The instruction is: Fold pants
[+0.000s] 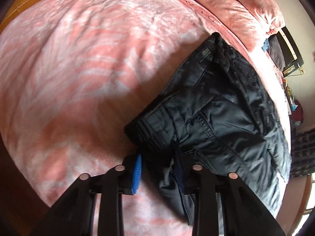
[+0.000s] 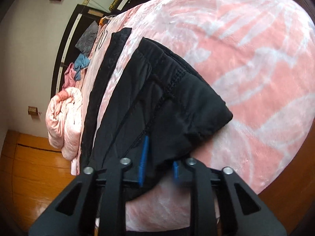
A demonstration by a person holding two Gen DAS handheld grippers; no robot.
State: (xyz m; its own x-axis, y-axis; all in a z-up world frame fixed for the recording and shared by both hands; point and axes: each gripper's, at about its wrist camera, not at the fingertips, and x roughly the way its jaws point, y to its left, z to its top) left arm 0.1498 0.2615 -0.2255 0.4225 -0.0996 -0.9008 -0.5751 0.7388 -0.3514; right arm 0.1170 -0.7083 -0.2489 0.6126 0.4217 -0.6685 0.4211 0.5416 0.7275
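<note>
The dark pants (image 1: 212, 106) lie on the pink blanket (image 1: 78, 59) (bunched, waistband exposed). The left gripper (image 1: 157, 169) and right gripper (image 2: 159, 165) each clamp pants fabric. A rolled quilt (image 2: 65, 122) lies alongside.

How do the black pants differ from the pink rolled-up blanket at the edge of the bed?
The pants are black and smooth with visible stitching; the rolled blanket is pale pink and plush. The pants lie folded flat mid-bed, gripped by both the right gripper and left gripper; the blanket sits bundled at the bed's edge, untouched. Both rest on the pink bedspread.
</note>
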